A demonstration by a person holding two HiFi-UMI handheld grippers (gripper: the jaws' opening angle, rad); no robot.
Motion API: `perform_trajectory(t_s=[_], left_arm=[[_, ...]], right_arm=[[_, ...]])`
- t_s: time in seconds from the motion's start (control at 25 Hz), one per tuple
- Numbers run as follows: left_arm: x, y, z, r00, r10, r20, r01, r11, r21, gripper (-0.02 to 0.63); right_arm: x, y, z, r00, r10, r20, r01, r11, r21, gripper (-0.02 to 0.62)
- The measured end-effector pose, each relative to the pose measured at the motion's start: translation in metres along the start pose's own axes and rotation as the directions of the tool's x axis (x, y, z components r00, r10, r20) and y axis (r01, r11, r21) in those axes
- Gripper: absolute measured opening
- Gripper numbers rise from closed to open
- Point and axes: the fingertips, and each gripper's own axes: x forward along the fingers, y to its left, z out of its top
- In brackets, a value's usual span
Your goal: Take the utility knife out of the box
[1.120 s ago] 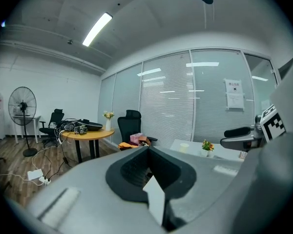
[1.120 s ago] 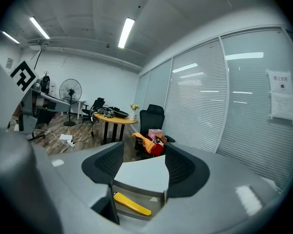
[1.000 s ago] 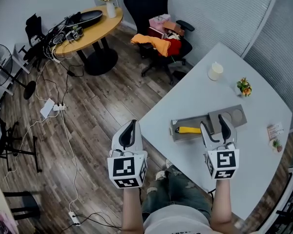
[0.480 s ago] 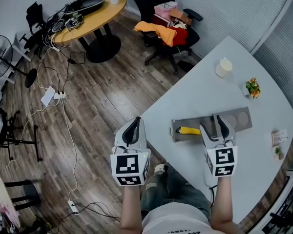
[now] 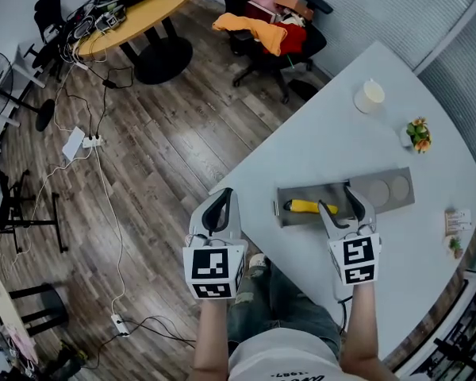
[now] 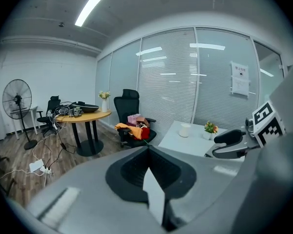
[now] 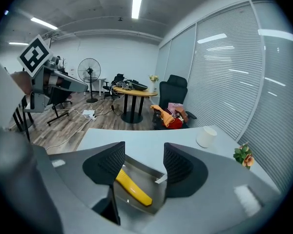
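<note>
The utility knife (image 5: 309,206), yellow-handled, lies in the left part of a long grey metal box (image 5: 392,190) on the white table (image 5: 333,141). My right gripper (image 5: 344,204) hovers over the middle of the box, just right of the knife. It is open, its jaws have just been closing a little, and nothing is between them. In the right gripper view the knife (image 7: 134,190) shows below and beyond the spread jaws (image 7: 144,162), inside the box (image 7: 159,178). My left gripper (image 5: 220,207) hangs shut off the table's left edge, over the floor; its pads (image 6: 147,165) meet.
A white cup (image 5: 370,97) and a small flower pot (image 5: 418,134) stand at the table's far side. An office chair (image 5: 271,24) piled with clothes, a round wooden table (image 5: 135,10) and floor cables (image 5: 87,143) lie to the left.
Both grippers have come down. The right one has moved in over the box, closer to the knife. The left one stays beside the table edge.
</note>
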Motion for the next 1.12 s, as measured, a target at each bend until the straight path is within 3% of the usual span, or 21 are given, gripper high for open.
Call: perform_trajectory(t_s=[0.64,0.84,1.12], left_arm=[[0.02,-0.001,-0.043,0.995,-0.018,-0.102,0.019,1.0,0.014,0.0],[0.023,0.0,-0.053,0.992,-0.02,-0.123,0.023,1.0,0.015,0.0],[0.029,-0.002,-0.067,0.988,-0.026,-0.153,0.028,1.0,0.013,0.0]], right_arm=[[0.041,0.029,-0.041,0.979,0.133,-0.157,-0.147,0.986,-0.08,0.261],[0.05,0.038,-0.057,0.954,0.178,-0.243,-0.209,0.972,-0.109,0.259],[0.062,0.051,-0.082,0.896,0.233,-0.377,-0.302,0.944,-0.134,0.257]])
